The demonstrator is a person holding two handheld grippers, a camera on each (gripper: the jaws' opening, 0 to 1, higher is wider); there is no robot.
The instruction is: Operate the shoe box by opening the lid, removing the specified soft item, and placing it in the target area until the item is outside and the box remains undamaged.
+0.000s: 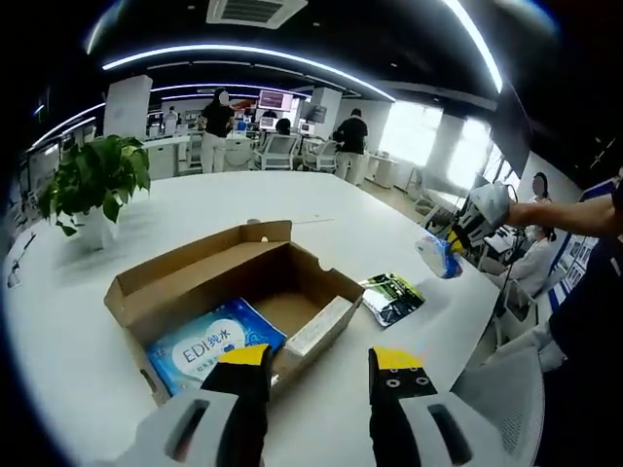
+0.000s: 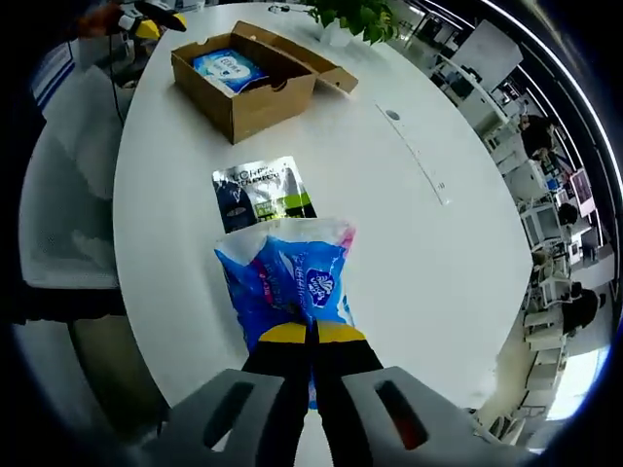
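Observation:
A brown cardboard shoe box (image 1: 243,292) lies open on the white table, its lid folded back. Inside it rests a blue and white soft pack (image 1: 209,348). My left gripper (image 1: 319,362) is open, hovering just in front of the box's near corner. My right gripper (image 2: 311,336) is shut on a blue tissue pack (image 2: 287,277), held above the table; that gripper and pack also appear at the right in the left gripper view (image 1: 443,251). In the right gripper view the shoe box (image 2: 248,78) stands far off with the blue pack (image 2: 226,66) in it.
A dark green and black packet (image 1: 391,297) (image 2: 261,192) lies flat on the table between box and tissue pack. A potted plant (image 1: 97,185) stands at the table's far left. Chairs and several people stand beyond the table. The table edge (image 2: 122,253) runs close by.

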